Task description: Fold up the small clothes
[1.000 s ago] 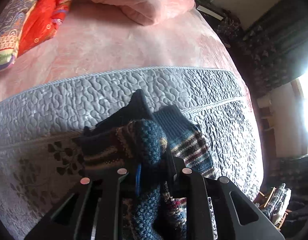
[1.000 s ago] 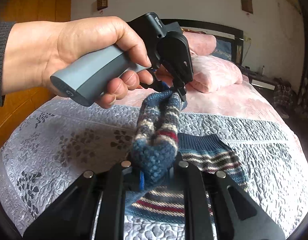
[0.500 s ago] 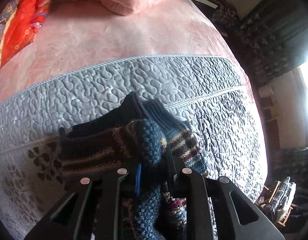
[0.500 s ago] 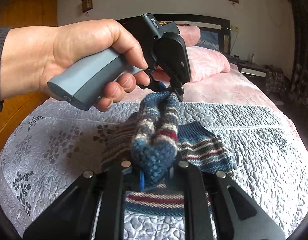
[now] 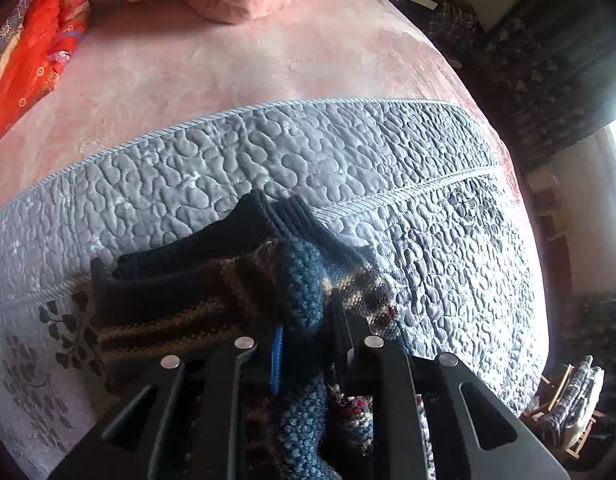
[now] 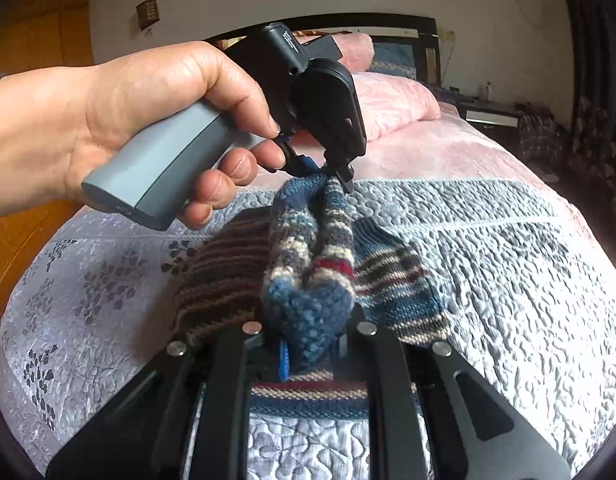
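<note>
I am working over a bed whose near part is covered by a grey quilted bedspread (image 6: pixel 487 264) with dark leaf prints toward my left. Beyond the grey quilt lies a pink blanket (image 5: pixel 236 80), and at its far end pink pillows (image 6: pixel 391 100) rest against a dark headboard (image 6: pixel 347 24). In the left wrist view a red patterned cloth (image 5: pixel 32 64) sits at the far left of the pink blanket, and dark curtains (image 5: pixel 547 80) hang to the right beside a bright window. Pale walls and a wooden door close the room in the right wrist view.

The task's thing is a striped knit garment (image 6: pixel 308 264) in blue, cream, brown and dark red. Most of it lies flat on the grey quilt, spreading to both sides below my tongs. A bunched fold of it rises from the quilt and stretches between the two tools.

My right gripper (image 6: pixel 308 344) is pinching the near blue end of that fold, the wool bulging out between its fingers. My left gripper (image 6: pixel 331 174), held by my left hand (image 6: pixel 140 128) on its grey handle, is nipping the far end of the same fold, straight ahead of the right one and higher above the quilt. In the left wrist view, the left gripper (image 5: pixel 304 336) has blue knit clamped between its fingers.
</note>
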Tool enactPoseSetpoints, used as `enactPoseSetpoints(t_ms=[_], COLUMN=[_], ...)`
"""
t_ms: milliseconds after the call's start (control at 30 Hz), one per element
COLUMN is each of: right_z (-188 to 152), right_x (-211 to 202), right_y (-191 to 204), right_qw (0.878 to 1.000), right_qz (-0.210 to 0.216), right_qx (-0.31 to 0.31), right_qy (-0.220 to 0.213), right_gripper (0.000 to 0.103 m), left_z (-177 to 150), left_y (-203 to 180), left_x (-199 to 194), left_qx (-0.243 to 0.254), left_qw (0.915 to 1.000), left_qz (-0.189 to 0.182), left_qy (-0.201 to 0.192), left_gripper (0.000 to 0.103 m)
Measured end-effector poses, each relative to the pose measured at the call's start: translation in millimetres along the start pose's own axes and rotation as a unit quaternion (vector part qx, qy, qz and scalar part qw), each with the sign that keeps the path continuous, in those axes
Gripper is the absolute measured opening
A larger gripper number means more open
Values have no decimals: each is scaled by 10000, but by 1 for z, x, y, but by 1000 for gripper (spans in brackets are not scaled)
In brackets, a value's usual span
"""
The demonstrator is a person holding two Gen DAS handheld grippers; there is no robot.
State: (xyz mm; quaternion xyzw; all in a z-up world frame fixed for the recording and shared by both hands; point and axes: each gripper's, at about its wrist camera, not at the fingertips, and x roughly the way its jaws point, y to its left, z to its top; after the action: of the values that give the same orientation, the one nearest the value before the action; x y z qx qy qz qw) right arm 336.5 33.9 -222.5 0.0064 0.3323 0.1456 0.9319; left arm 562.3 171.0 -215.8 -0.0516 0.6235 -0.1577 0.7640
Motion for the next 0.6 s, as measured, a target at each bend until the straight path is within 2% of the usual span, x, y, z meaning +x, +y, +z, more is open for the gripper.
enactPoseSetpoints(t_ms=[367,600], right_z=[-24,-37], right_x=[12,19], right_y=[-44,-60], right_qw=[9984,9966], right_qz=[27,71], right_qx=[529,763], right_qy=[209,318], right_gripper=[13,13], left_z=[-1,-6], left_y=[-28,-45], left_x=[29,44], left_qx=[-14,110], left_qw=[9993,9964], left_qz=[269,650], left_qy=[-263,-527], left_gripper=[19,19])
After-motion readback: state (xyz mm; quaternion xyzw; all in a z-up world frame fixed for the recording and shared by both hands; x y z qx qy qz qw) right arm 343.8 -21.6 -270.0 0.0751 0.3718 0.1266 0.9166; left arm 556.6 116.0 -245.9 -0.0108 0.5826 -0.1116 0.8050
